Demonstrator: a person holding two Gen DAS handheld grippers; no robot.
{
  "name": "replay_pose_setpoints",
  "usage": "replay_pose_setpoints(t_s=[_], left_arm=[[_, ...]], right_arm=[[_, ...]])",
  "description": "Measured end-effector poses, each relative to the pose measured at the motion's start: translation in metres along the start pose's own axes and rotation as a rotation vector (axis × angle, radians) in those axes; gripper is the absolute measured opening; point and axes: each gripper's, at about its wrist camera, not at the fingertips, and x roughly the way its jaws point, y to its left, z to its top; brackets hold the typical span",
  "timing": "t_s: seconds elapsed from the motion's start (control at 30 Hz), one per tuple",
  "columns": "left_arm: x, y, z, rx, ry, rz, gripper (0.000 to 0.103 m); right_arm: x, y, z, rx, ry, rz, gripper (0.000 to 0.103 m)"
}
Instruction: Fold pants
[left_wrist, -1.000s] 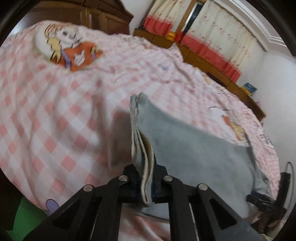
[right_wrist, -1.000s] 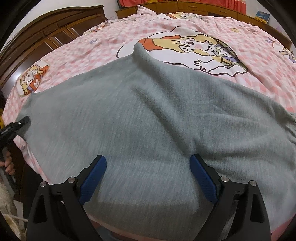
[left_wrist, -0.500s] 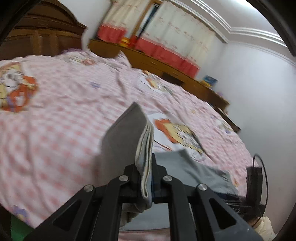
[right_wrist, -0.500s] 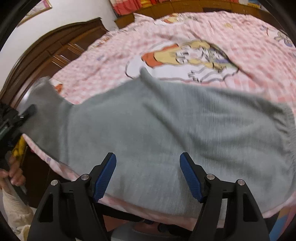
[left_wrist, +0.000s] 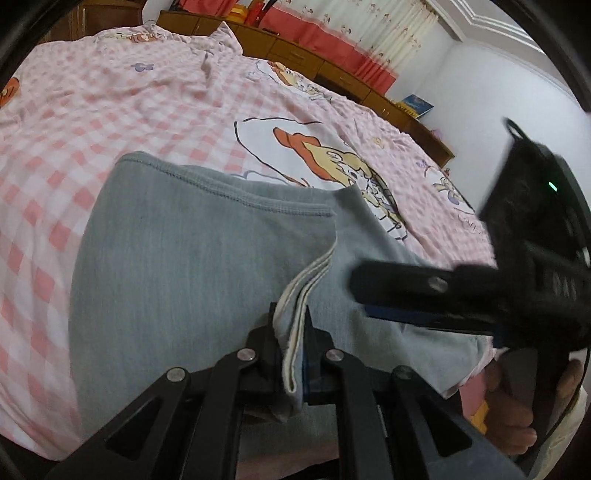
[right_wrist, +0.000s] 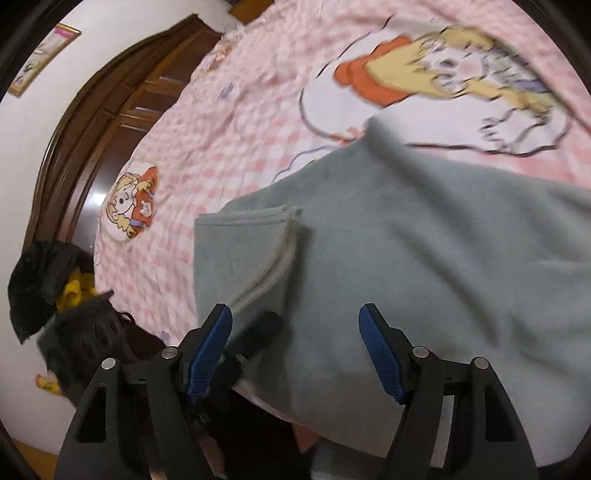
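The left gripper (left_wrist: 291, 354) is clenched on the layered hem of the grey pants (left_wrist: 192, 266), whose held end lies folded over the rest of the cloth on the bed (left_wrist: 92, 110). The right gripper (right_wrist: 295, 347) hovers released, jaws spread wide, just above the pants beside that fold. The pants are soft and grey with stitched pale edges; checked sheet lies bare beyond them, and their near side hangs at the bed's edge.
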Motion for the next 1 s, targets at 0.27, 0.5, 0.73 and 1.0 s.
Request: replay_pose_setpoints(t_s=[0.27,0.5,0.73,1.0], left_arm=[[-0.011,0.001,-0.008,0.018,0.001,-0.052,0.013],[-0.041,0.009,-0.022,0.034,-0.023,-0.006,0.045],[-0.076,0.038,-0.033,-0.016,-0.102,0.162,0.080],[-0.084,0.043,-0.043,-0.060,-0.110,0.187,0.087]], right_arm=[[0.036,0.027,0.010,-0.030,0.074,-0.041,0.073],[0.039,0.047,0.009,-0.114,0.103,-0.113,0.006],[0.015,0.092,0.018,-0.173,0.057,-0.094,0.005],[-0.006,0.167,0.024,-0.289,0.037,-0.092,0.005]])
